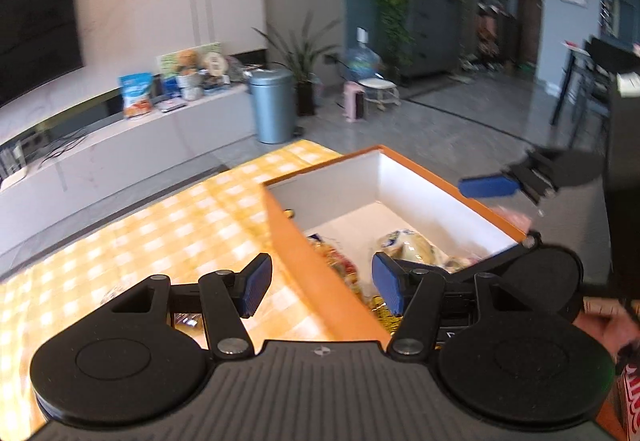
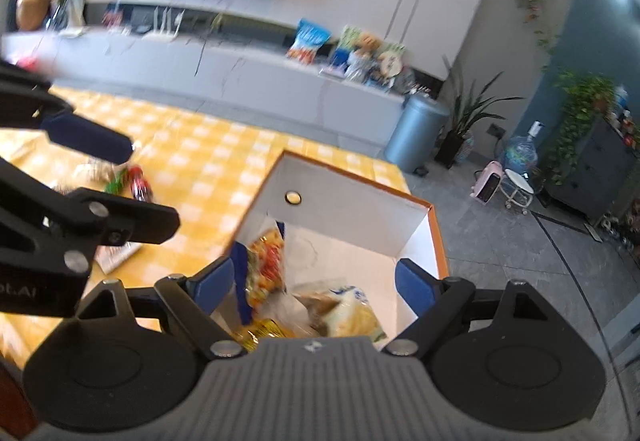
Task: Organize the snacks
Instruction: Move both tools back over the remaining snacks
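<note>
An orange box (image 1: pixel 316 273) with a white inside stands at the far corner of the yellow checked table (image 1: pixel 160 241). Several snack packs lie in it: a pale bag (image 1: pixel 412 247) and yellow and red packs (image 1: pixel 344 269). My left gripper (image 1: pixel 322 287) hovers open over the box's left wall, with nothing between its pads. My right gripper (image 2: pixel 316 283) is open above the packs in the box (image 2: pixel 438 241), holding nothing; its blue pad (image 1: pixel 488 187) shows over the far rim. On the cloth to the left lie a red and green pack (image 2: pixel 134 181) and a white one (image 2: pixel 116 255).
Beyond the table edge is grey floor with a blue-grey bin (image 1: pixel 272 105) and potted plants (image 1: pixel 304 57). A long white TV bench (image 1: pixel 120 145) carries more snack bags (image 1: pixel 136 95). A hand (image 1: pixel 600 317) and a red pack (image 1: pixel 630 393) are at the lower right.
</note>
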